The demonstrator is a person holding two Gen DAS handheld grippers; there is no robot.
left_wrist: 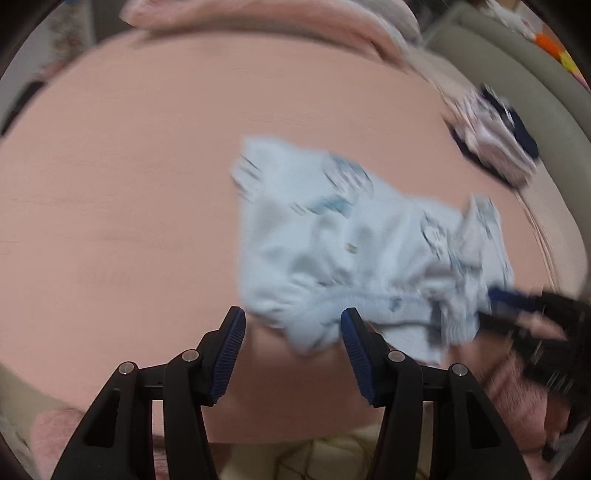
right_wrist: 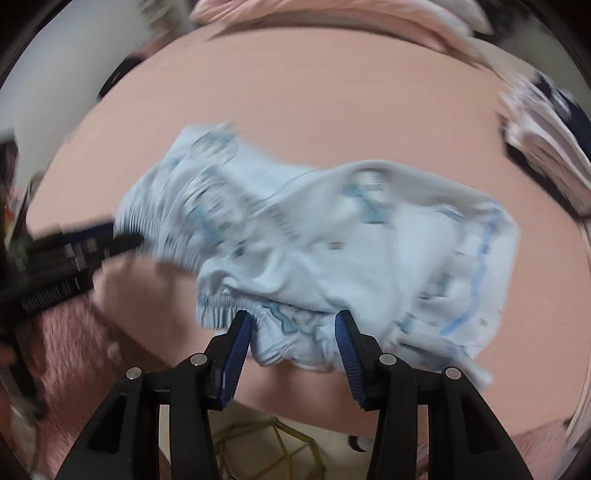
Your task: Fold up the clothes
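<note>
A small pale-blue printed garment (left_wrist: pixel 351 251) lies crumpled on the pink table (left_wrist: pixel 129 166); it also shows in the right wrist view (right_wrist: pixel 332 251). My left gripper (left_wrist: pixel 292 319) is open, its jaws on either side of the garment's near hem. My right gripper (right_wrist: pixel 293 321) is open too, with the elastic waistband bunched between its pads. In the left wrist view the right gripper (left_wrist: pixel 517 306) reaches in from the right at the garment's edge. In the right wrist view the left gripper (right_wrist: pixel 110 236) reaches in from the left at the garment's ribbed edge. Both views are motion-blurred.
A pile of folded pink-and-navy clothes (left_wrist: pixel 495 136) sits at the table's far right, also in the right wrist view (right_wrist: pixel 546 136). A pink blanket (left_wrist: pixel 258 14) lies beyond the far edge. A grey sofa (left_wrist: pixel 535 81) stands at the right. Fuzzy pink sleeves show at the edges.
</note>
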